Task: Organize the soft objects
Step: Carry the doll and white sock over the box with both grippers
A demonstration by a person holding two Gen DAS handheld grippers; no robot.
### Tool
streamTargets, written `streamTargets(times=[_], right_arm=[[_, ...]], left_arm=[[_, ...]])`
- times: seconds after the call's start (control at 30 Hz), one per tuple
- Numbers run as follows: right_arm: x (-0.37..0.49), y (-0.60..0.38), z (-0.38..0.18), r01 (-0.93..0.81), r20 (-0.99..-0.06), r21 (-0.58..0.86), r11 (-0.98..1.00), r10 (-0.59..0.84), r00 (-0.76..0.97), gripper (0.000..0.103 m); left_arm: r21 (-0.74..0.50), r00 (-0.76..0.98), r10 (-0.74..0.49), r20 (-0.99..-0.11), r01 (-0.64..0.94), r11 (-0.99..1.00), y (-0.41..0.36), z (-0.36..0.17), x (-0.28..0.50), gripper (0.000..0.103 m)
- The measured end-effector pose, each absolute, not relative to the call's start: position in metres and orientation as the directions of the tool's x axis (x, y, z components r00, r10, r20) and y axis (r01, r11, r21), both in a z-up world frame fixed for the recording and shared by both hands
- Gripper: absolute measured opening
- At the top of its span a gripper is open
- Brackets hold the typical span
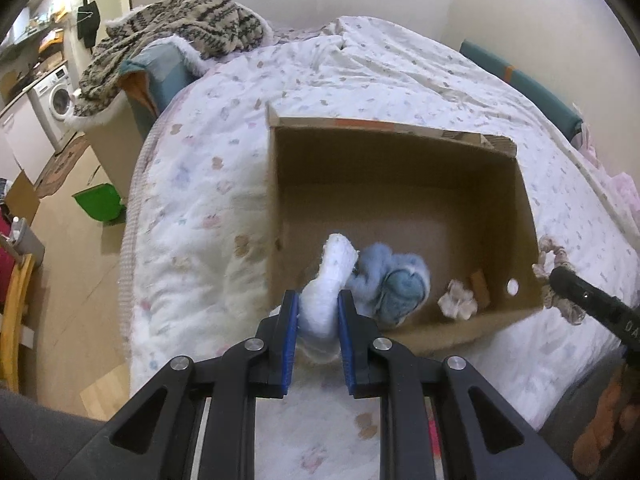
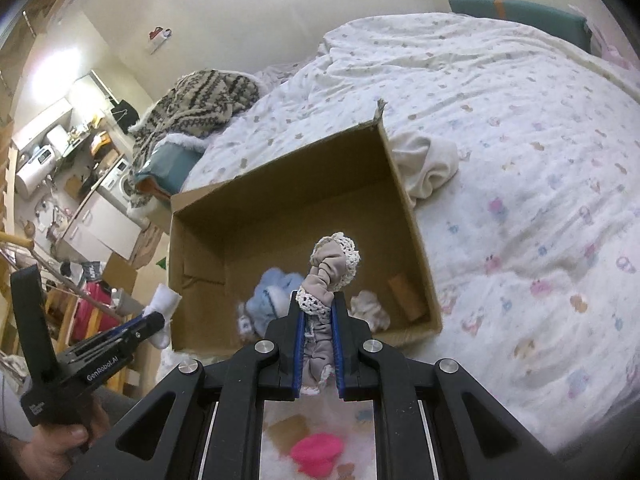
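1. Left wrist view: the left gripper (image 1: 319,312) has its jaws closed most of the way on a white fuzzy sock (image 1: 330,276), held low in the frame over the near left corner of the cardboard box (image 1: 400,168).
2. A fluffy blue sock bundle (image 1: 394,284) and a pale scrunchie (image 1: 458,303) already lie on the box floor at lower centre.
3. The sock looks light and limp; a pinch at its middle, as here, should hold, with the ends drooping.
4. Right wrist view: the right gripper (image 2: 318,312) has its jaws nearly closed on a grey scrunchie with lace trim (image 2: 330,268), at centre over the box's near edge.
5. It seems springy and weightless; gripping bunched fabric suits it.
6. A cream cloth (image 2: 426,168) lies on the bed (image 2: 520,140) just beside the box, right of centre.
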State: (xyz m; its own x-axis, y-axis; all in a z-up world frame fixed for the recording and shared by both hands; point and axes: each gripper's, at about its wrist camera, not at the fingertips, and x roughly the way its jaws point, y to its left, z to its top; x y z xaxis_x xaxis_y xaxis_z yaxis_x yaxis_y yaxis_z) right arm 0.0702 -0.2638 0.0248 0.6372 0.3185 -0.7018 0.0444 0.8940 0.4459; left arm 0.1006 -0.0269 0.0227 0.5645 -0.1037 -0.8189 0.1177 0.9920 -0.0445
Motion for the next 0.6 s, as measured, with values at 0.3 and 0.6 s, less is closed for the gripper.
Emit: streamTargets(times=[0.3,0.6], right_arm=[[0.105,-0.270,0.008,0.067,-0.727,0.439,0.896,0.310,0.612,0.014],[0.128,-0.257,-0.014,0.054,-0.760,0.423,0.904,0.322,0.565,0.014]], left_arm=[[-0.017,0.550,-0.093,-0.830,0.141,0.990,-0.055,0.008,0.136,0.018],[0.003,0.509,-0.062,-0.859,0.127,0.992,-0.063,-0.018,0.161,0.018]])
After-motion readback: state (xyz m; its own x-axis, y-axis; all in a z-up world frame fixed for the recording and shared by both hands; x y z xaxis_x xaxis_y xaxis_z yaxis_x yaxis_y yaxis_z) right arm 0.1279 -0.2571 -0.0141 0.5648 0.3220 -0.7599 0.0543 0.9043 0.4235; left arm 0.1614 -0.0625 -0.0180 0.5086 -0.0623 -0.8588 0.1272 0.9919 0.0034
